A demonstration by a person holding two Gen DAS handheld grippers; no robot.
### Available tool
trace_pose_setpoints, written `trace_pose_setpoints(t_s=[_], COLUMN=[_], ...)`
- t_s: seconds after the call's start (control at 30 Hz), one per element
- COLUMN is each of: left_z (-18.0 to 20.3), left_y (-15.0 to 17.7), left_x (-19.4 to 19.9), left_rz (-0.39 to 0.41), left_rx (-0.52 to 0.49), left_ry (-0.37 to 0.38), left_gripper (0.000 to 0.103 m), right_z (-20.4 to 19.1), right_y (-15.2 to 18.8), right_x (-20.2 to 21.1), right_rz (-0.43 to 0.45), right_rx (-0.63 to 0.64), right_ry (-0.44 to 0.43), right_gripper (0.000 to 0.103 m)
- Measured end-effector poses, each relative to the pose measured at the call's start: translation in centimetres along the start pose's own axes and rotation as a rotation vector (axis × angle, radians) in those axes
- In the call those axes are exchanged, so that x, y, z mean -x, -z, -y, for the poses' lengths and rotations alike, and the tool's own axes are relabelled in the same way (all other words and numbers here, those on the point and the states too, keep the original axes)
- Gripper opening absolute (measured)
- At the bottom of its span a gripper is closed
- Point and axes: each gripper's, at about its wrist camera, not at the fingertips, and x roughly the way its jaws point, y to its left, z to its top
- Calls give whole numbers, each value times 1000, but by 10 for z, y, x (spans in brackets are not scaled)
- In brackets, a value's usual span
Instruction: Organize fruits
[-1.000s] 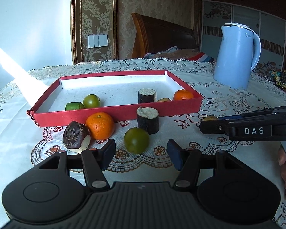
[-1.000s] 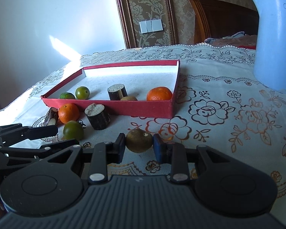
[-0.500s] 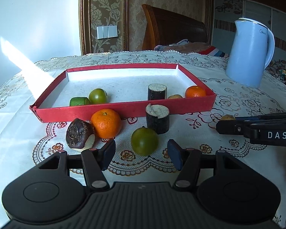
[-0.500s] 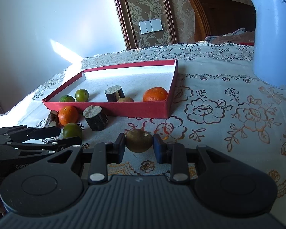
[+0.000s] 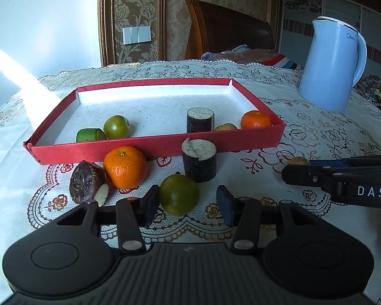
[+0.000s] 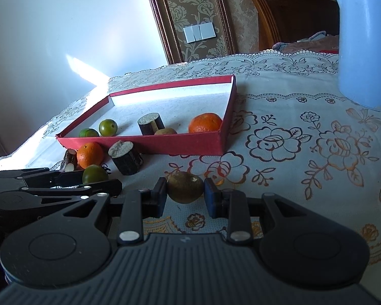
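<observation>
Kiwi (image 6: 185,187) sits low centre in the right wrist view, pinched between both pads of the right gripper (image 6: 185,198), on the tablecloth (image 6: 304,178) just in front of the tray's near right corner. Left gripper (image 5: 188,204) spread wide around a green fruit (image 5: 179,194) at lower centre of the left view; left pad looks to touch it or nearly so, right pad clearly apart. Just behind that fruit: a dark cane stub (image 5: 199,161), upright, an orange (image 5: 125,166) to its left, and a dark brown bulb (image 5: 87,185) further left, all near the red tray (image 5: 152,147) wall. Inside the tray, along the near wall from frame left: lime (image 5: 91,135), green fruit, second cane stub, small brown fruit, second orange. Blue kettle (image 5: 331,66) stands upper right, well apart from the tray.
</observation>
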Motion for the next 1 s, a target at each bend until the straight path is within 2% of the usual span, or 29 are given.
trace_pose_setpoints(t_s=[0.47, 0.77, 0.83, 1.0], left_z=[-2, -1, -2, -3], left_y=[2, 2, 2, 2], left_x=[1, 2, 2, 3], left_rz=[6, 6, 7, 10], left_rx=[10, 3, 7, 16], left_ry=[-8, -13, -6, -2], left_gripper=[36, 36, 31, 31], right_z=[0, 1, 0, 0], right_y=[1, 1, 1, 1], right_x=[-2, -2, -2, -2], right_rz=[-5, -2, -2, -1], right_rx=[-1, -1, -1, -1], right_ry=[3, 8, 9, 9], right_gripper=[30, 30, 30, 30])
